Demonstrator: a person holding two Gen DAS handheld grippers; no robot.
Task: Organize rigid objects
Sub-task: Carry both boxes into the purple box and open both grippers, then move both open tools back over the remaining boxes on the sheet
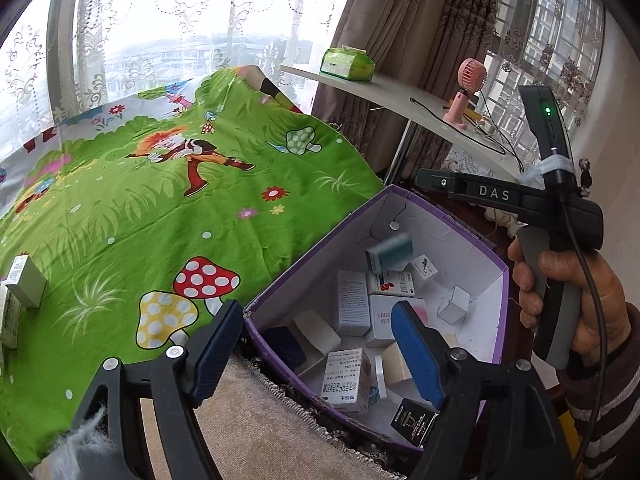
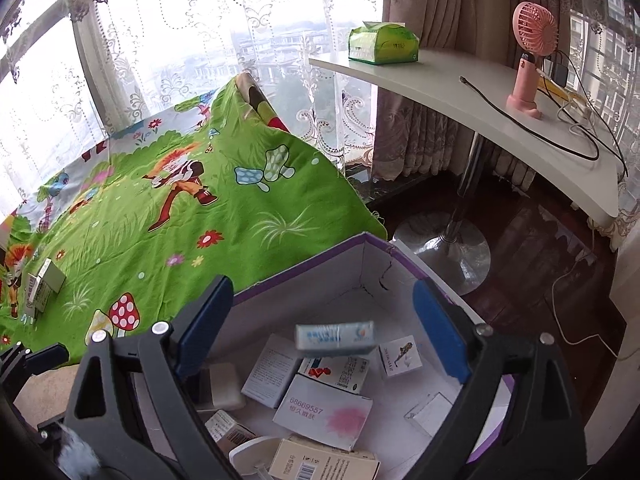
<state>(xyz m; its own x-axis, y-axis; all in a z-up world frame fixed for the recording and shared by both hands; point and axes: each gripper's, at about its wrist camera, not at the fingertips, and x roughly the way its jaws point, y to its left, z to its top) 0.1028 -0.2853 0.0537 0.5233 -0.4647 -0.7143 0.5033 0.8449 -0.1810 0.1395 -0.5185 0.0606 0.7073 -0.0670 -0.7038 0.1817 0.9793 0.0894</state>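
Fingers of left gripper (image 1: pixel 320 328) stand spread apart, nothing clamped btwn them; pads blue, 1 over the box rim, the other over the box interior. Fingers of right gripper (image 2: pixel 322 326) likewise spread wide, released. A small light-blue carton (image 2: pixel 335 335) sits btwn the right pads but touches neither; blurred, appears to be mid-air above the box contents. Same carton seen blurred in left wrist view (image 1: pixel 390 253), near the far wall.

Purple-edged cardboard box (image 1: pixel 494 276), white inside, holds approx 10+ small cartons, lying at mixed angles: white carton w/ pink blotch (image 2: pixel 324 412), white carton w/ red mark (image 2: pixel 334 372), black carton (image 1: pixel 414 420) at near corner. Exact count not determinable.

Right hand (image 1: pixel 568 292) grips the right gripper's handle, beside the box.

Green cartoon-print cloth (image 1: pixel 140 200) covers the surface left of box. 2–3 cartons (image 1: pixel 26 280) remain on the cloth, well apart from box.

Background: white side table (image 2: pixel 460 92) w/ green tissue pack (image 2: pixel 382 42), pink fan (image 2: pixel 532 56), cables.
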